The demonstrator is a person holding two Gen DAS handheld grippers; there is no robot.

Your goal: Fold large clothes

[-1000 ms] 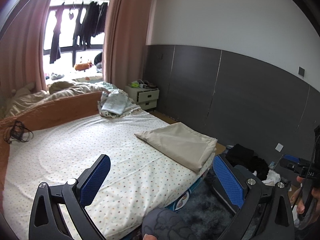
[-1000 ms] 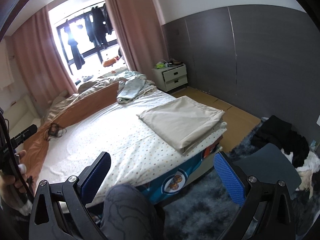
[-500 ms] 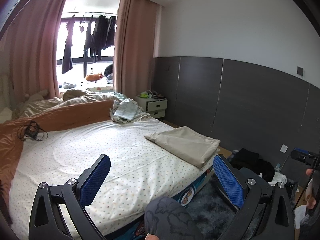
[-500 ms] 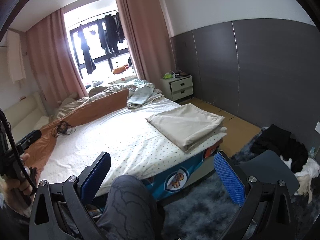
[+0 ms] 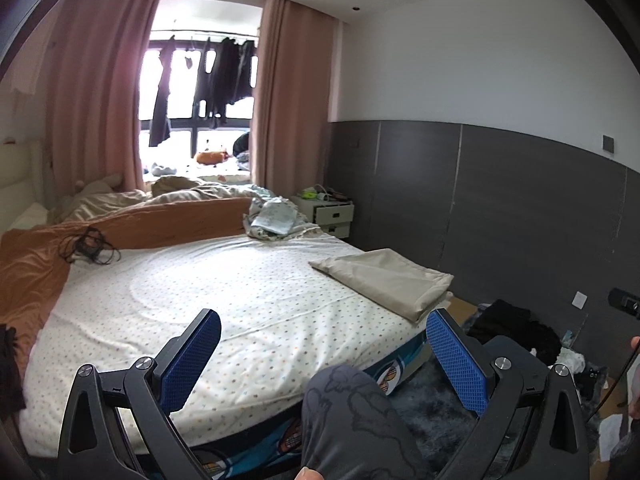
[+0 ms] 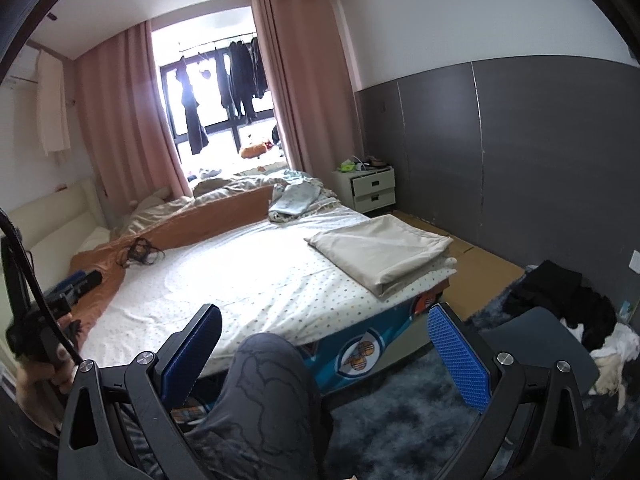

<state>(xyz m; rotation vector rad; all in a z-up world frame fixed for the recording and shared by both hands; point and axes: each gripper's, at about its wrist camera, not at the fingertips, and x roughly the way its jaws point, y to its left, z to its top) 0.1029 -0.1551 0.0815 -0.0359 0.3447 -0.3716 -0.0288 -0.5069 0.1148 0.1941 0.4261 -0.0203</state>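
Both grippers were held off the bed, pointing across it, and neither touched any cloth. The left gripper (image 5: 323, 354) had its 2 blue-padded fingers spread wide with nothing between them, and the right gripper (image 6: 325, 352) stood the same way, its 2 fingers (image 6: 457, 364) parted and empty. The task's thing, 1 folded beige cloth (image 6: 382, 250), lay flat at the near right corner of the bed (image 6: 248, 280), on the dotted white sheet and well apart from both grippers. At the far end of the mattress sat 1 crumpled pale-blue garment (image 6: 294, 200), touching an orange blanket (image 6: 208, 220) that ran along the left side. On that blanket rested 1 tangle of black cord (image 6: 140, 252). Beyond the bed stood 1 white nightstand (image 6: 370, 190) with 2 drawers, beside 2 pink curtains (image 6: 304, 80) framing a window hung with several dark garments; their exact count could not be told. On the floor to the right lay 1 heap of black and white clothes (image 6: 576, 304). The person's knee (image 6: 268, 376), in grey patterned fabric, showed between the right gripper's fingers.
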